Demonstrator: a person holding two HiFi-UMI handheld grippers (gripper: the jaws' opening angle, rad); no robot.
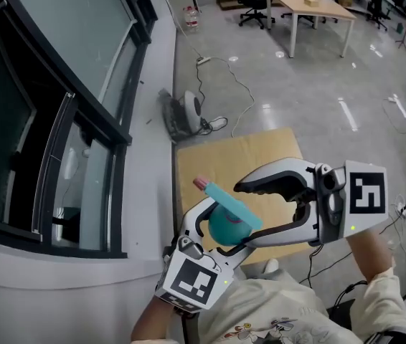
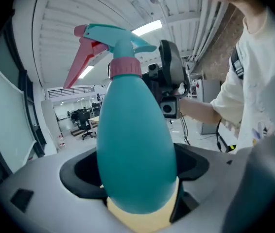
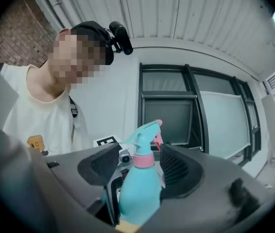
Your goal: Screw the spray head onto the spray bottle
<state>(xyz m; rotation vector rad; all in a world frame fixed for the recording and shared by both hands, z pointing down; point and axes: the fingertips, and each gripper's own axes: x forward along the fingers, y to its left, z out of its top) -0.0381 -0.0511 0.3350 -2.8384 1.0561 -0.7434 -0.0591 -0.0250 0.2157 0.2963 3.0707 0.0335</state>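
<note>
Spray bottle (image 1: 226, 224) sits clamped in the left gripper's (image 1: 221, 235) fingers (image 2: 40, 188), the right gripper's (image 1: 244, 216) fingers (image 3: 181, 171) wide apart around it.

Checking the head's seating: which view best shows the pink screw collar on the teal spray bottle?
Left gripper view: the pink screw collar is large and unobstructed. Right gripper view shows it small; head view hides it.

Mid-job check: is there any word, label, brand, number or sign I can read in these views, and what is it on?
No readable text in any view.
Spray bottle: plain teal body, no label or brand shows.
Marker cubes: black-and-white square patterns only, no letters or digits.
Shirt print: a small graphic, too small and blurred to read.
</note>
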